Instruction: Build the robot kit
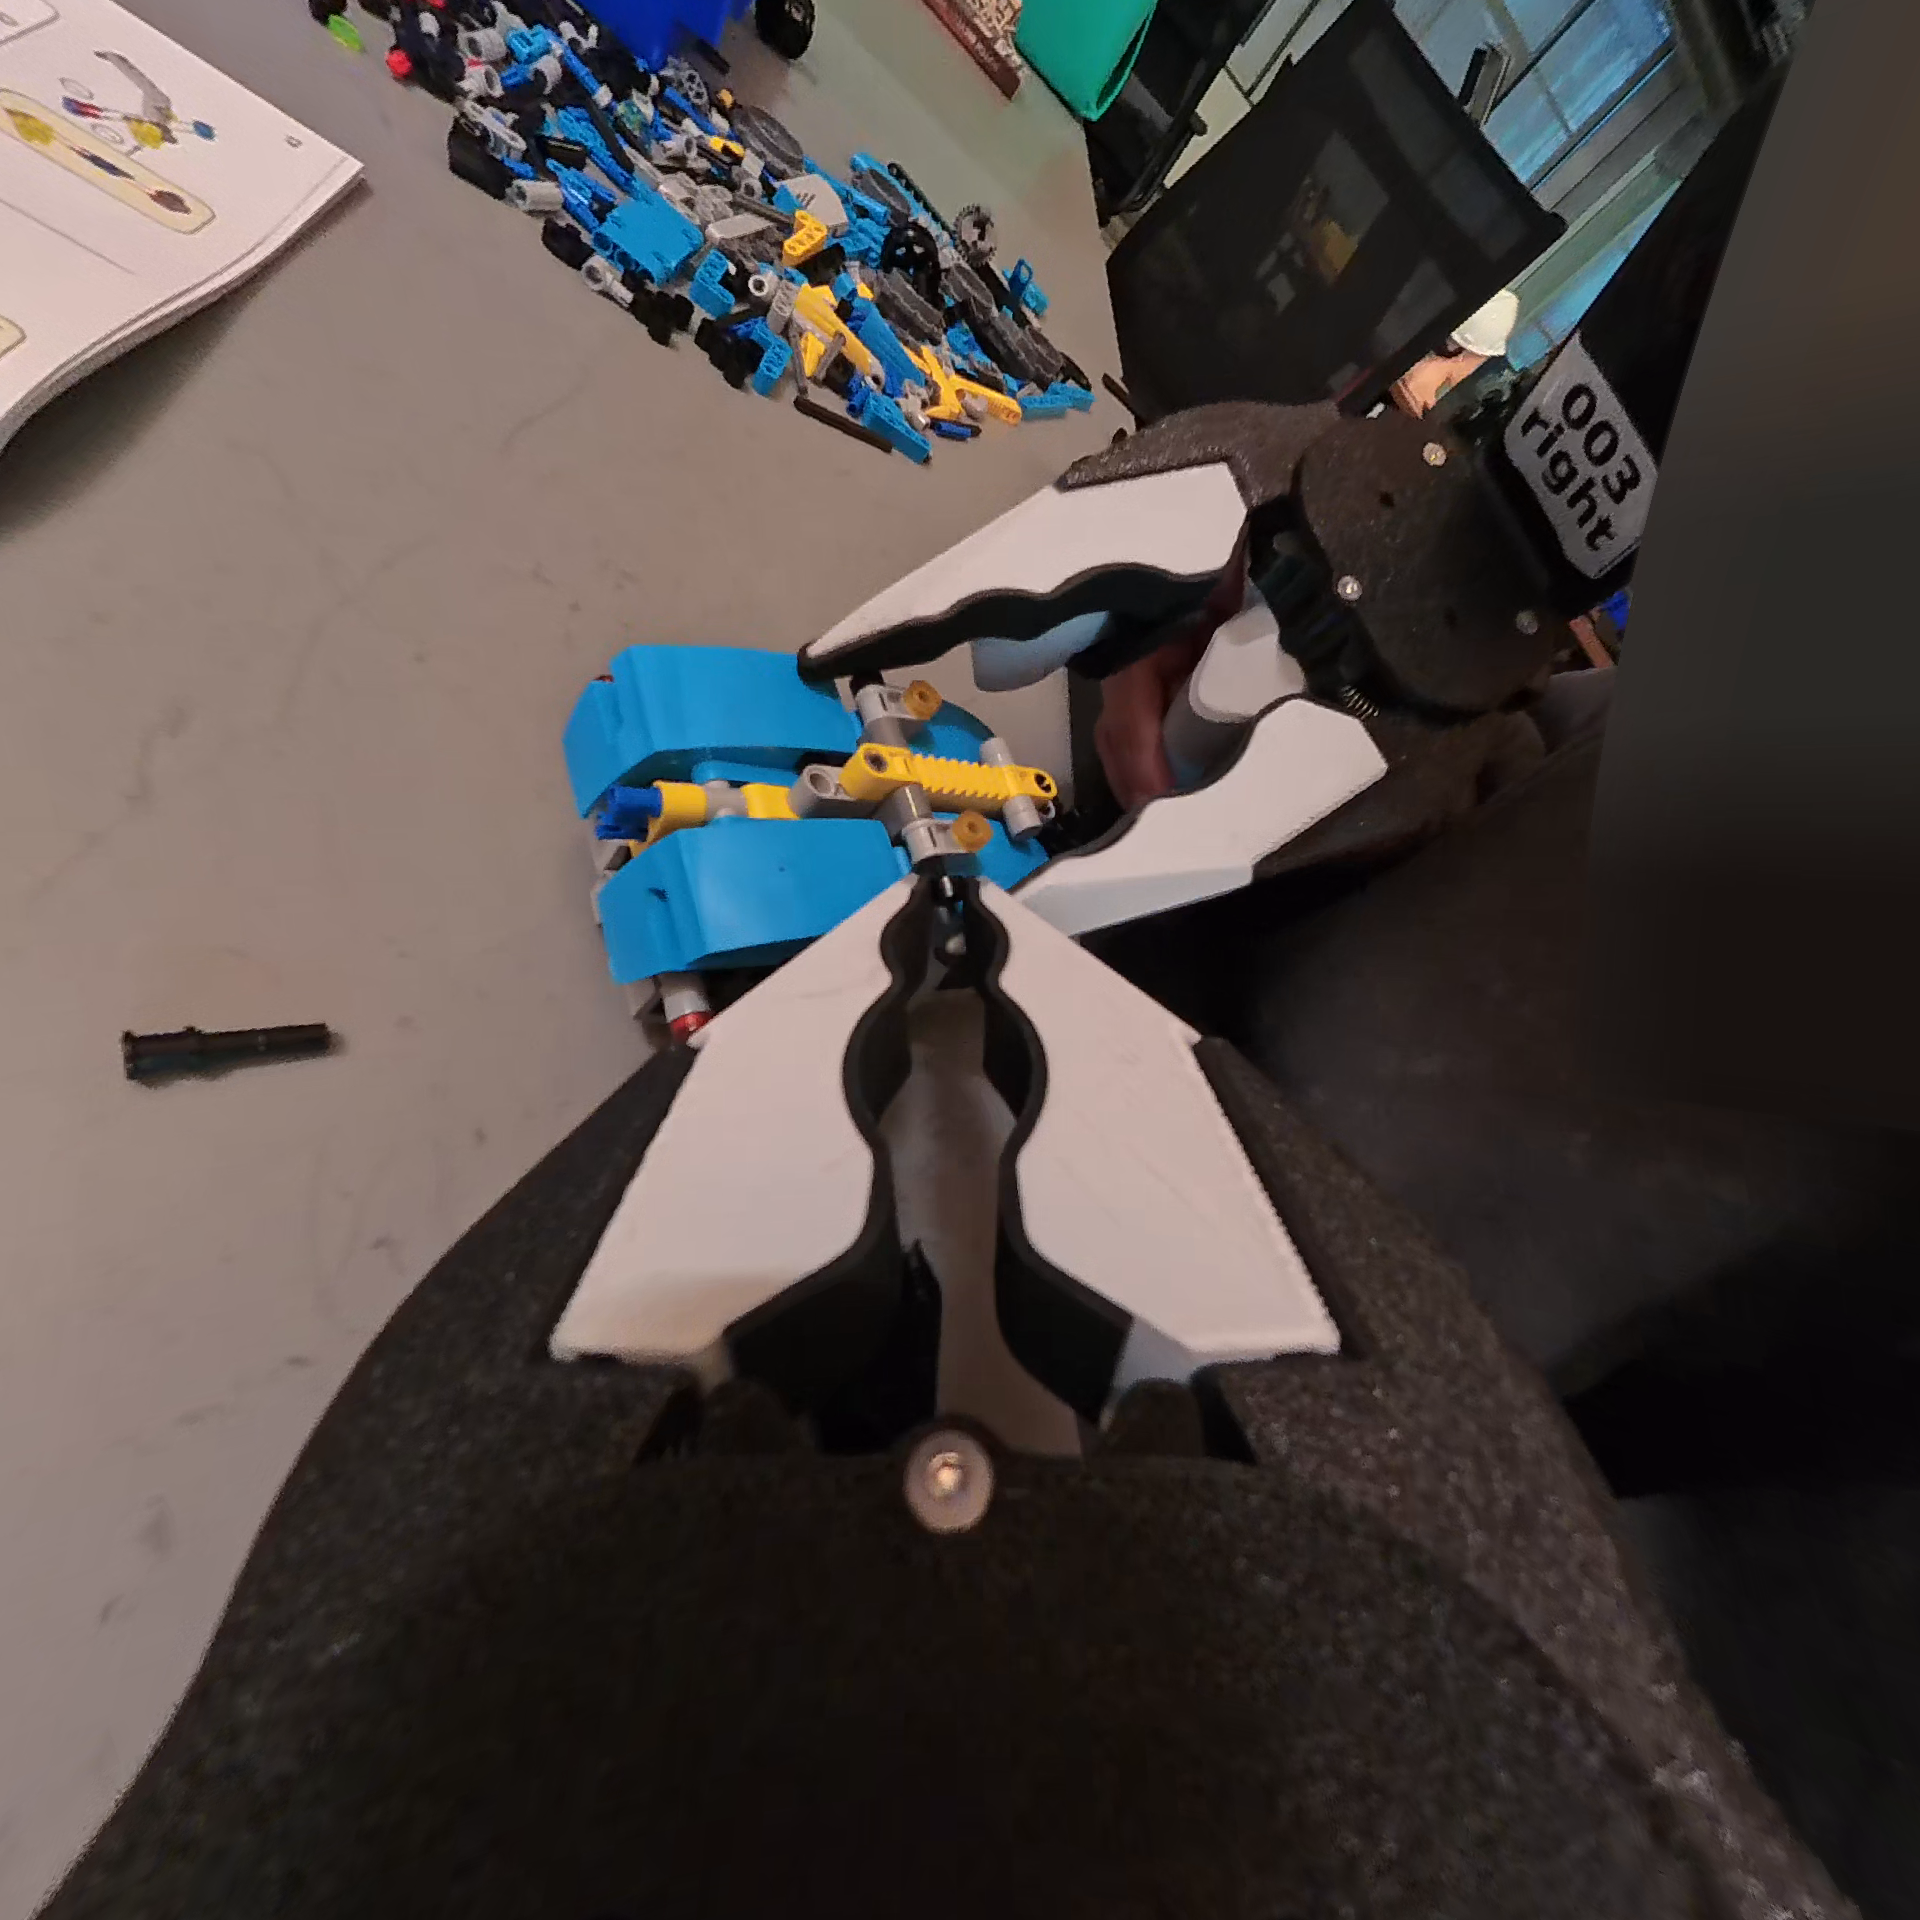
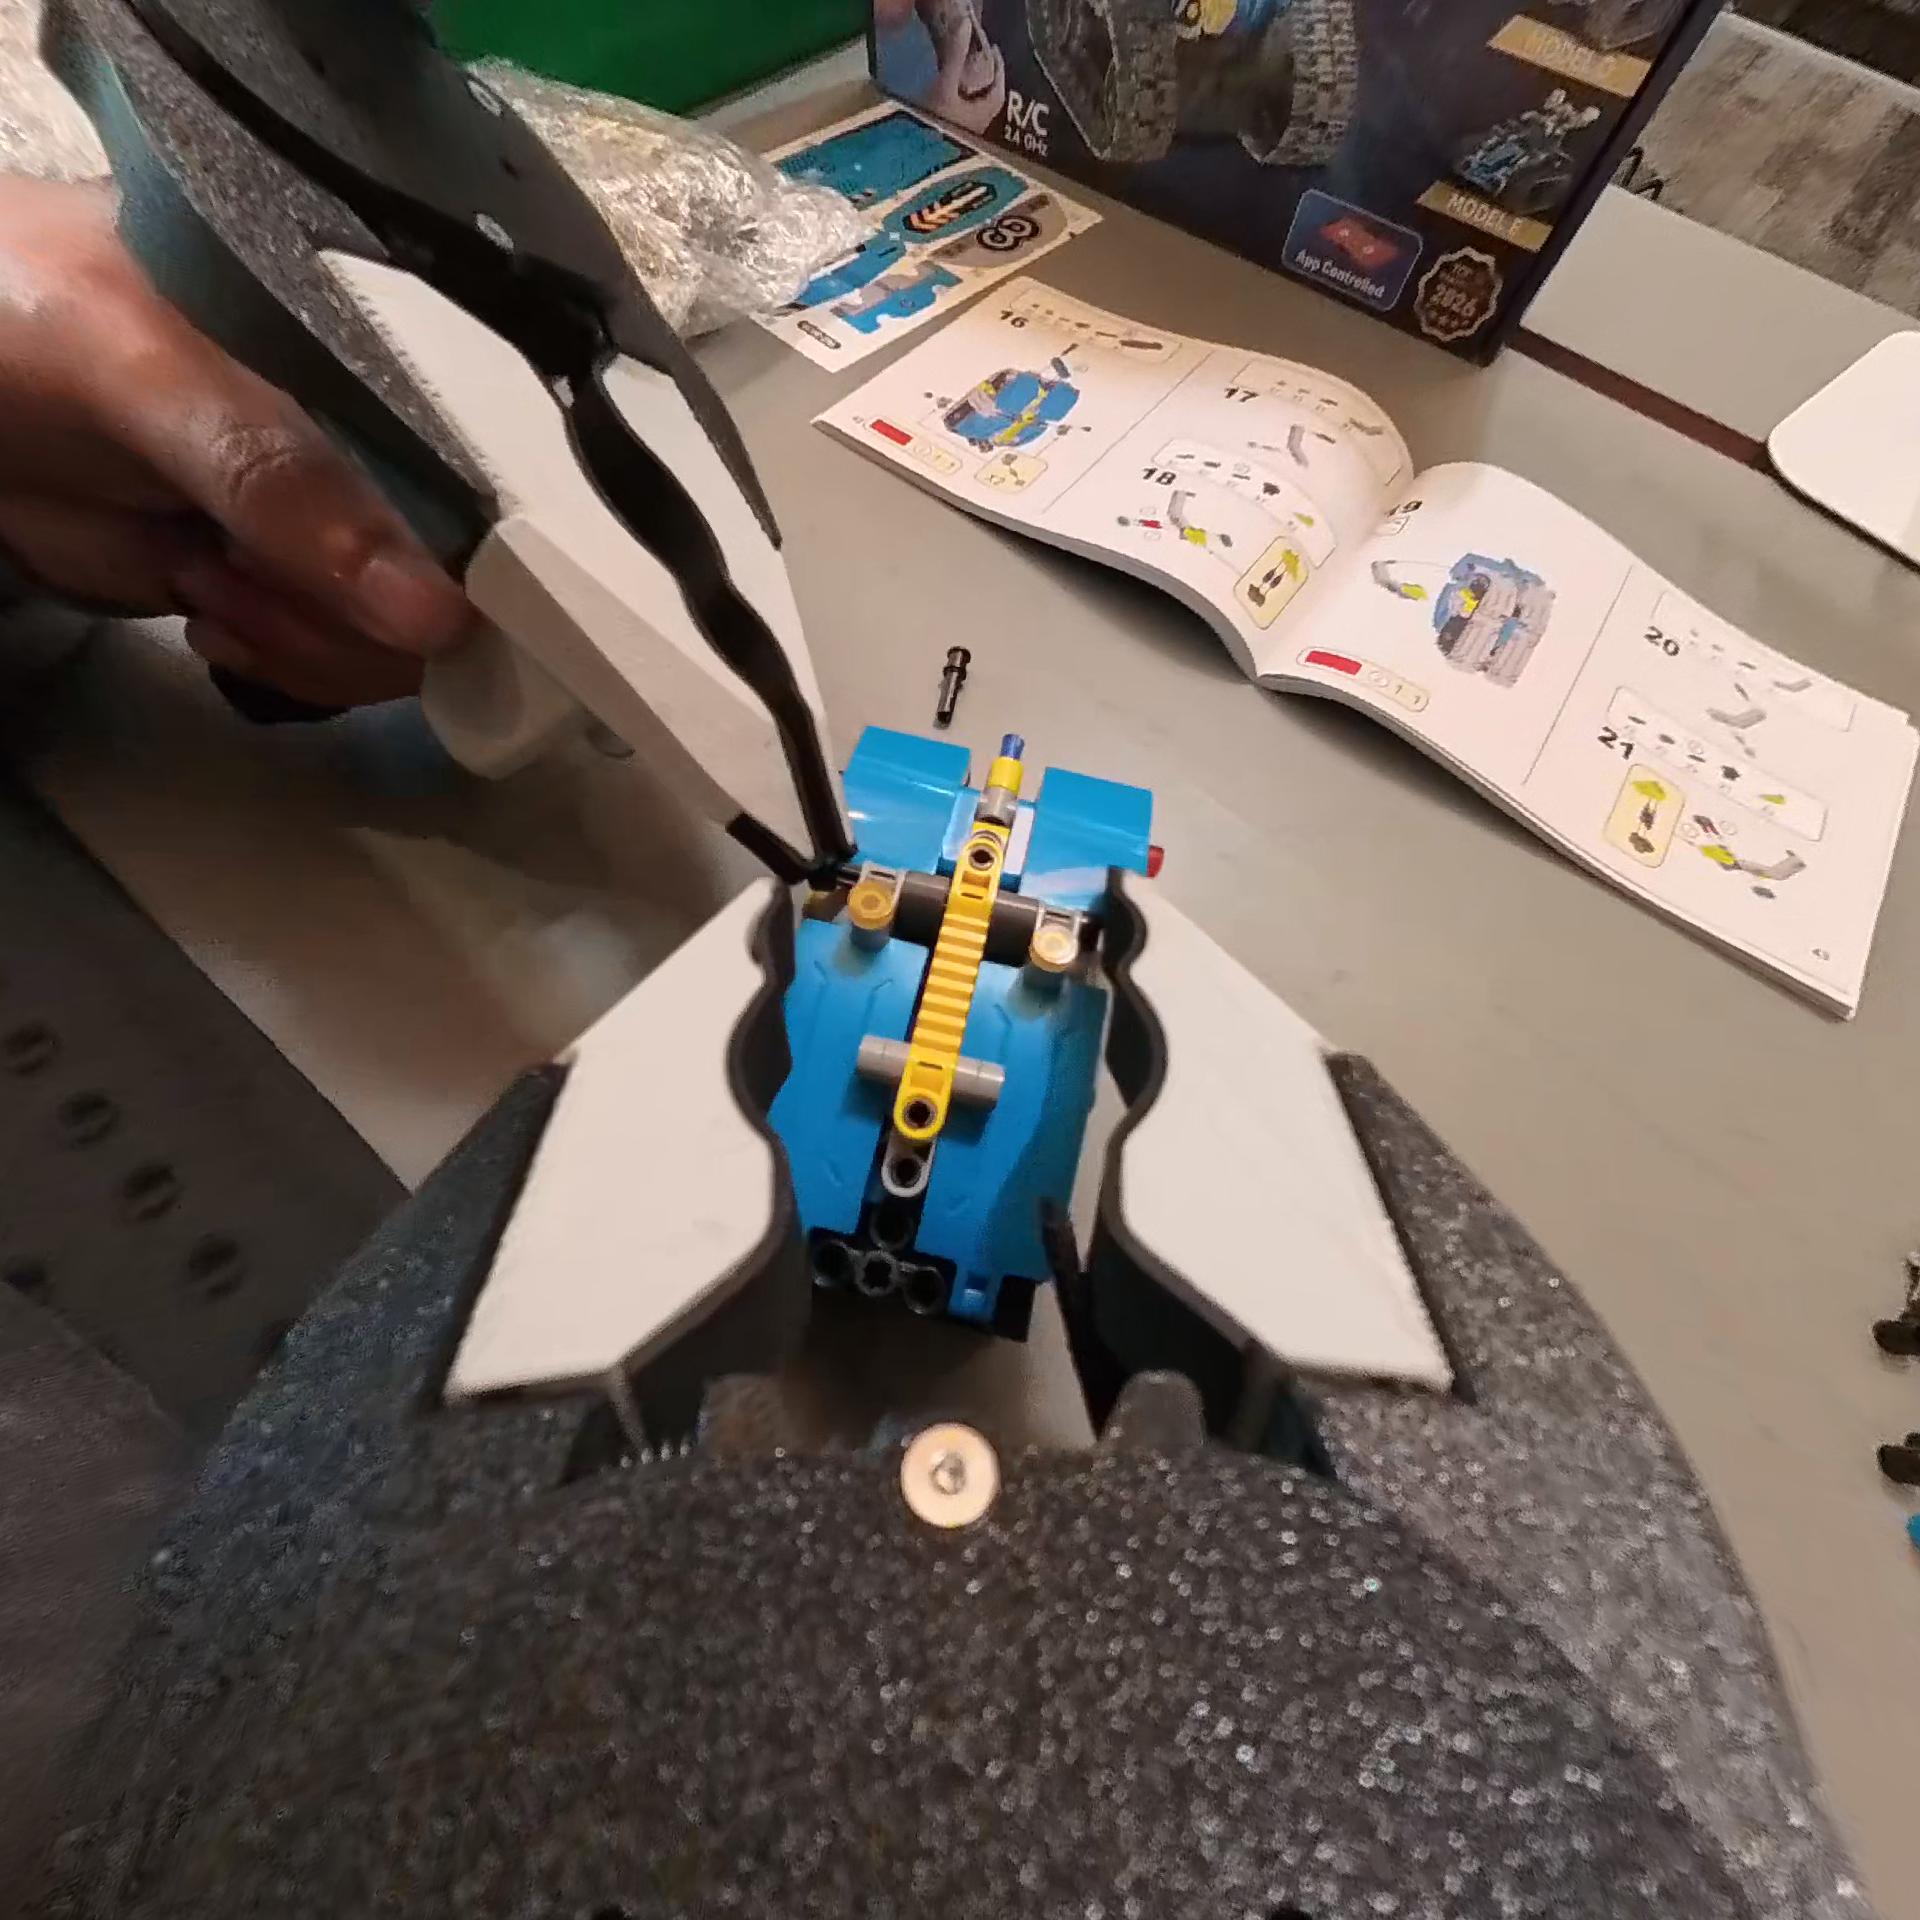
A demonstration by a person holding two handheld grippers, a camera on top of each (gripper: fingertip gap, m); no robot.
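I'm over a grey worktop [image 2: 1403, 935]. Printed box [image 2: 1299, 135] runs along the top edge of the right wrist view, with an open instruction booklet [image 2: 1351, 582] right of centre below it. Loose brick pile [image 1: 769, 239] sits top centre in the left wrist view.

My right gripper [image 2: 940, 935] is clamped on the blue brick model [image 2: 935, 1049], one finger on each flank, frame centre. The yellow toothed beam [image 2: 956, 966] runs along its top.

My left gripper [image 1: 943, 904] has its tips pinched together on a small black pin [image 1: 948, 914], at the model's grey cross-axle. Single black pin [image 1: 223, 1049] lies alone at the left of that view.
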